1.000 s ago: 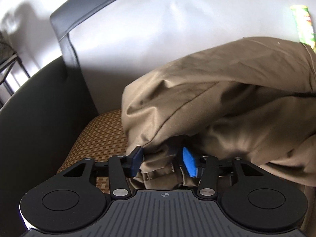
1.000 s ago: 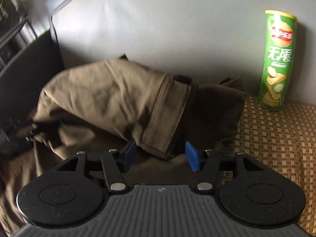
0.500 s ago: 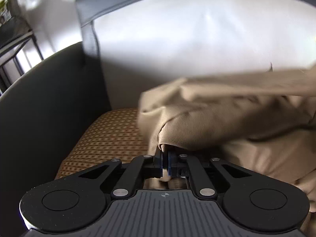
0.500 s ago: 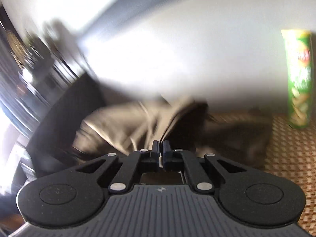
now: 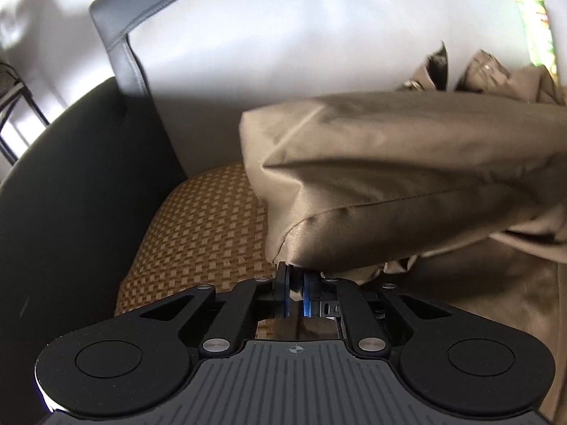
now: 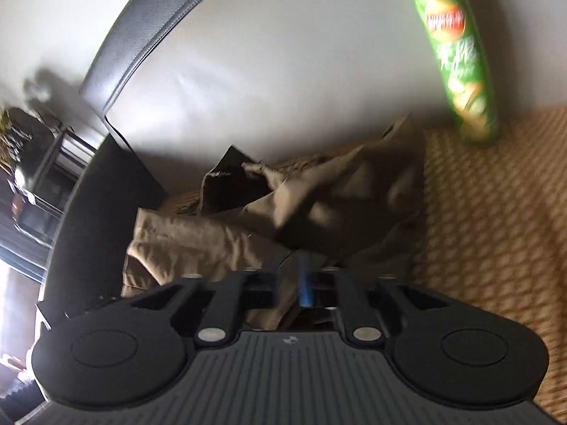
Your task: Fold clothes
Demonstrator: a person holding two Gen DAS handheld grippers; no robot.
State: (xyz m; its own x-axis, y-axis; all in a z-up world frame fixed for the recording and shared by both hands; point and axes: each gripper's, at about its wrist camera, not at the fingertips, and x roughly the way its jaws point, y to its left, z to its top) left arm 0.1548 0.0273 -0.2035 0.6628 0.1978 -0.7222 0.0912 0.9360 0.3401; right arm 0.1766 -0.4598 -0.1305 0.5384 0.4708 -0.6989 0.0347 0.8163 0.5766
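A khaki-brown garment (image 5: 407, 177) lies bunched on the woven seat of a sofa. In the left wrist view my left gripper (image 5: 297, 276) is shut on a corner fold of the garment and holds it lifted above the seat. In the right wrist view the same garment (image 6: 248, 233) stretches from the sofa's left arm towards the middle. My right gripper (image 6: 301, 276) is shut on another part of the garment, with cloth hanging between and below the fingers. The right view is motion-blurred.
A green crisp tube (image 6: 460, 63) stands against the pale grey backrest (image 6: 283, 71) to the right of the garment; it also shows in the left wrist view (image 5: 538, 32). The dark sofa arm (image 5: 71, 194) is at the left. The woven seat mat (image 6: 496, 230) extends right.
Both grippers went from open around the cloth to shut on it. Both have lifted, raising the garment off the seat; the right gripper has tilted and pulled back.
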